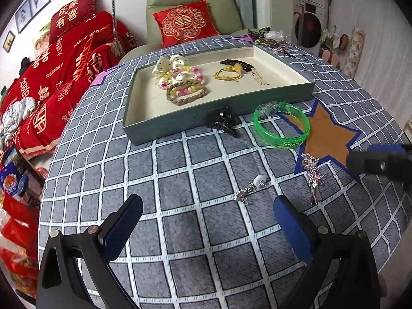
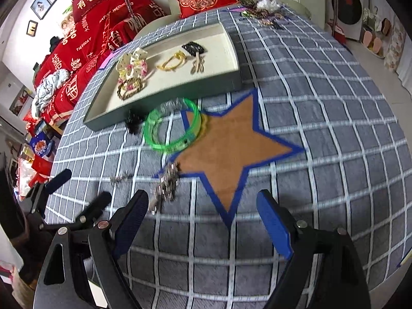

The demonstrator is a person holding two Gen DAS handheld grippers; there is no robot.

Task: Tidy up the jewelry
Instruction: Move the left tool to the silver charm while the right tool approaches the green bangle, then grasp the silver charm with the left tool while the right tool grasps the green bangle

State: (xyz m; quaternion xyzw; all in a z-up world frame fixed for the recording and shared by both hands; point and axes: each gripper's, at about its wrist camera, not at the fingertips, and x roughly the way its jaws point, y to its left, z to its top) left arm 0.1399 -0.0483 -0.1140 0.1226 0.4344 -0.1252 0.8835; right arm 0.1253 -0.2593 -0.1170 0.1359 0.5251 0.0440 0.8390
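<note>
Flat on the cloth, green bangle (image 1: 281, 125) beside tray (image 1: 164, 128), both jaws spread, empty.

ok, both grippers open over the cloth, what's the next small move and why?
Probably lower the right gripper onto the silver hair clip just ahead of its left finger and close on it. Both grippers are open and hold nothing, and that clip, like the green bangle, lies outside the tray.

red bedding (image 1: 55, 74): "TUESDAY" | red cushion (image 1: 184, 23): 囍 sign
</note>
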